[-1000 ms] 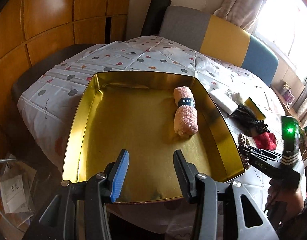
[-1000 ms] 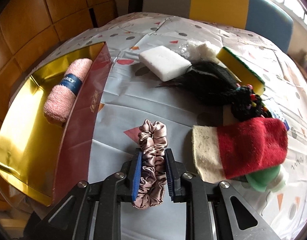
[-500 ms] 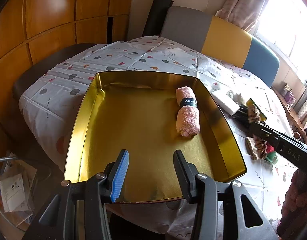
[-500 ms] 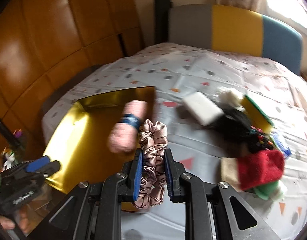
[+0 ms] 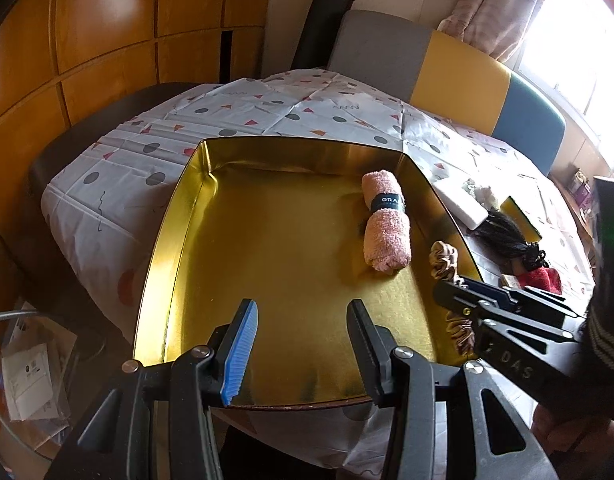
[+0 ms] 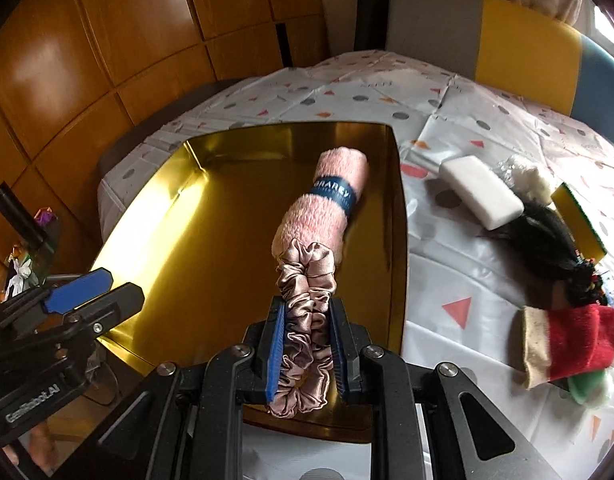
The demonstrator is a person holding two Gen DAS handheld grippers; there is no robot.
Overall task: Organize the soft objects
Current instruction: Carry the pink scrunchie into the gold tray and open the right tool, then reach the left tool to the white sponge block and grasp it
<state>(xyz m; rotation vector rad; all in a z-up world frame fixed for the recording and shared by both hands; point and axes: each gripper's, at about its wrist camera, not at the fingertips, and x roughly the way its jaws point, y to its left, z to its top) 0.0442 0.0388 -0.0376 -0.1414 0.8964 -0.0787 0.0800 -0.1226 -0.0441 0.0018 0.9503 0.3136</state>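
My right gripper [image 6: 307, 354] is clamped on the pink satin scrunchie [image 6: 305, 300], its blue pads pressing the gathered fabric from both sides, with the loop sticking out ahead of the fingertips and a fold hanging below them. I hold it above the near right part of the gold tray [image 6: 211, 216], just in front of the rolled pink towel [image 6: 327, 200] that lies inside the tray along its right wall, a dark band around its middle. From my other hand's camera the scrunchie [image 5: 447, 264] shows at the tray's right rim [image 5: 439, 208], pinched in the right gripper [image 5: 455, 300] that reaches in from the right.

My left gripper [image 5: 303, 340] has its jaws spread with nothing between them, and it hangs over the near edge of the tray, pointing down at the bare gold floor.

The tray sits on a table under a white cloth [image 6: 387, 92] printed with dots and triangles. To the right of the tray on the cloth lie a white block [image 6: 479, 192], a white fluffy tuft [image 6: 527, 176], a yellow and green sponge [image 6: 579, 220], a black hairpiece [image 6: 547, 240] and a red and cream sock [image 6: 567, 340] with something green under it. Behind the table stands a chair [image 6: 487, 36] with grey, yellow and blue panels, against wooden wall panels
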